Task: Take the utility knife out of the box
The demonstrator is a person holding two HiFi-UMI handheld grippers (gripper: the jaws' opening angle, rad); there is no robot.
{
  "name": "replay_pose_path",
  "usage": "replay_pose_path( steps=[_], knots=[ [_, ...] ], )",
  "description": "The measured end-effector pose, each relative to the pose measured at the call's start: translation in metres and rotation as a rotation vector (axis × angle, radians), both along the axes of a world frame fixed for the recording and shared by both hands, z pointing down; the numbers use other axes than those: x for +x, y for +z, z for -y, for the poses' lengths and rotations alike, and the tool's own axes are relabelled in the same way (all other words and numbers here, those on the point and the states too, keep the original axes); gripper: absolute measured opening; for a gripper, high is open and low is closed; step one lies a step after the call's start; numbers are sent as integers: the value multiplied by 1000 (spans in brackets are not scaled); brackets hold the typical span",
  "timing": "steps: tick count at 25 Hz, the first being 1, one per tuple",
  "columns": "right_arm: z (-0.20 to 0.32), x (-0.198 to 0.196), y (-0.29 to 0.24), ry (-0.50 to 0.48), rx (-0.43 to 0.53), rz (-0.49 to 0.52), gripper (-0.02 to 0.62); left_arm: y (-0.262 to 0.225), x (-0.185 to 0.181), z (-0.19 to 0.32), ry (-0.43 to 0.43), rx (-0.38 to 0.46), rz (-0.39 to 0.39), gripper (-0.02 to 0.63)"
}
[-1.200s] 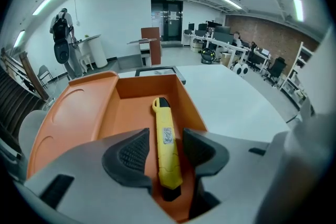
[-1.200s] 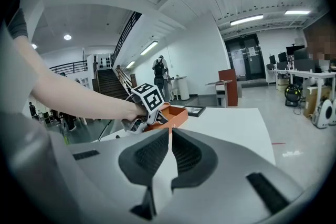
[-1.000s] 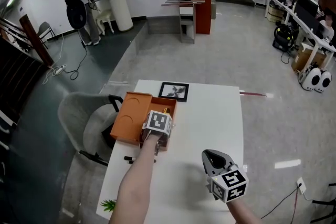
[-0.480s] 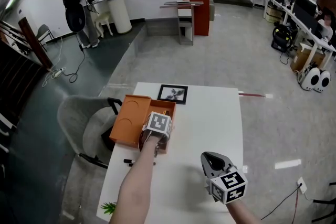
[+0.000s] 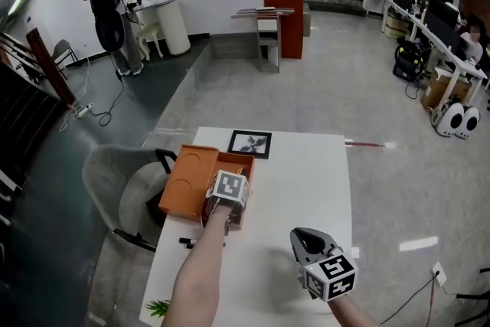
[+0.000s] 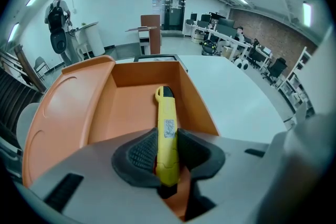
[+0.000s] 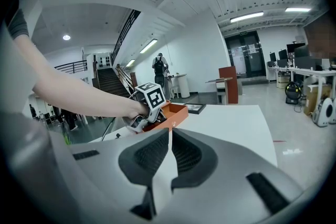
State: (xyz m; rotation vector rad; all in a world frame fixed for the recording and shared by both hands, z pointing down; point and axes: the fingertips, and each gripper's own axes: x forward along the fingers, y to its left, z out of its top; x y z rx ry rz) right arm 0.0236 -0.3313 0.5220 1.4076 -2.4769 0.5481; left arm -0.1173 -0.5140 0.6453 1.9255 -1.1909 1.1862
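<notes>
The left tongs (image 6: 168,153), jaws just closing, grip the utility knife (image 6: 166,123) in the box (image 6: 131,107), its tip toward twelve o'clock. A straight lift would clear the walls; the right tongs (image 7: 169,152) hang pinched together, empty.

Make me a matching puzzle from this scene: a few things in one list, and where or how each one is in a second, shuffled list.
Things:
1. yellow plastic utility knife
2. orange rectangular box
3. black-framed picture
4. right gripper

Places or states:
A. lying flat at the far edge of the white table
B. jaws together, nothing between them
C. pinched between the left gripper pads, inside the box
D. at the table's left side, lid swung open

Pairs: 1-C, 2-D, 3-A, 4-B.

The left gripper's jaws have just been closing on the knife.
</notes>
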Motion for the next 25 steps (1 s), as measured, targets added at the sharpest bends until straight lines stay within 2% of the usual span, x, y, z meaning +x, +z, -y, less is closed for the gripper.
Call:
replay_pose_path(
  steps=[4, 11, 20, 25],
  knots=[
    [0, -3, 0, -5, -3, 0, 3, -7, 4, 0, -14, 26, -39, 109],
    [-2, -6, -6, -20, 7, -1, 2, -20, 5, -2, -11, 101, -18, 109],
    [-7, -7, -17, -20, 32, 10, 2, -69, 4, -4, -29, 238, -56, 109],
    [-14, -9, -26, -25, 49, 16, 2, -93, -1, -14, -46, 287, -92, 109]
  ],
)
